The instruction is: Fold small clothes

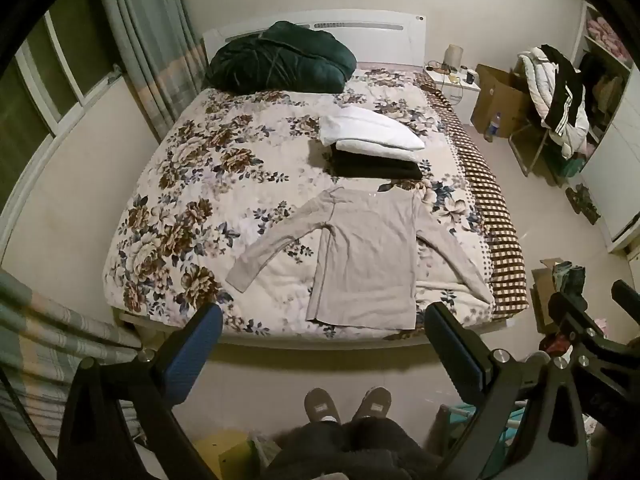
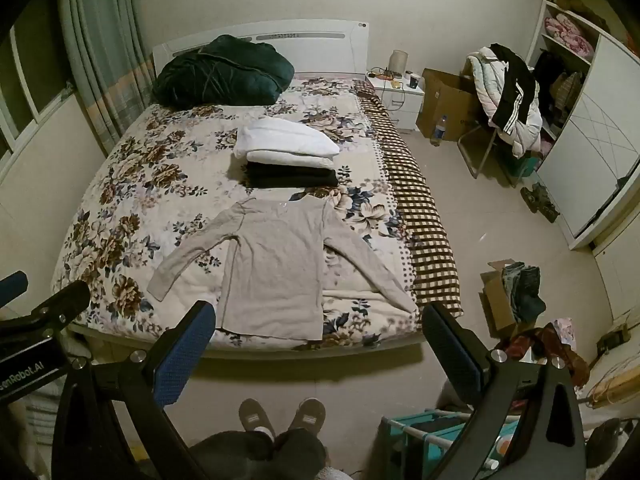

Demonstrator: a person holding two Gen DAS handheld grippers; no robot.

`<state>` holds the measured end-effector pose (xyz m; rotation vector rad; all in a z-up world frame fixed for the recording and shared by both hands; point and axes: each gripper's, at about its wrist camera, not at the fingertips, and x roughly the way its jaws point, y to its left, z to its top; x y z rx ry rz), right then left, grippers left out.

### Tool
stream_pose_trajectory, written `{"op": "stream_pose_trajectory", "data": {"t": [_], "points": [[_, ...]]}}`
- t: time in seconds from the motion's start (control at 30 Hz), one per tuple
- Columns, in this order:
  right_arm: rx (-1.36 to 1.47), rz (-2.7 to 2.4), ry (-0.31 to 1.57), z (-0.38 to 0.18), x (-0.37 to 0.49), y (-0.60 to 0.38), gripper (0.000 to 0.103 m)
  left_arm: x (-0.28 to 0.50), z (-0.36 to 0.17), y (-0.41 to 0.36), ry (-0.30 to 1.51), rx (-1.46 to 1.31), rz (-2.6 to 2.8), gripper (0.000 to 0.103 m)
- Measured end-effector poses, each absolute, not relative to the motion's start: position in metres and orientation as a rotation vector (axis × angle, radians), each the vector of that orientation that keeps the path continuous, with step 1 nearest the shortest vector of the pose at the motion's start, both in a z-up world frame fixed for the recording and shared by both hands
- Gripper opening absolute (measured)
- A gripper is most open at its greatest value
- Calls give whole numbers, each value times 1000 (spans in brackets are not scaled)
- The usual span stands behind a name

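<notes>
With both tongs — left gripper (image 1: 324, 326) and right gripper (image 2: 320, 324) — wide and empty, pinch the beige long-sleeved top (image 2: 276, 264) at centre frame by its sleeve cuffs, folding inward evenly.

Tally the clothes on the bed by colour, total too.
Beige: 1, the shirt spread flat near the foot.
White: 2, folded, stacked.
Black: 1, folded, under the whites.
Dark green: 1, the bundle at the headboard.
Total: 5
</notes>
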<state>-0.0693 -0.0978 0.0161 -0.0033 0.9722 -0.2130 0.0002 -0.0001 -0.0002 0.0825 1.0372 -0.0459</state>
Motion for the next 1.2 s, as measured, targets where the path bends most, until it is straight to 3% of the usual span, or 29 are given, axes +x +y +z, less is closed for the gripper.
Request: {"op": "stream_pose_trajectory", "data": {"t": [1.2], "points": [[5,-207,982,20,-61,-96,103,0,0,0,1039,72,-52,103]]}}
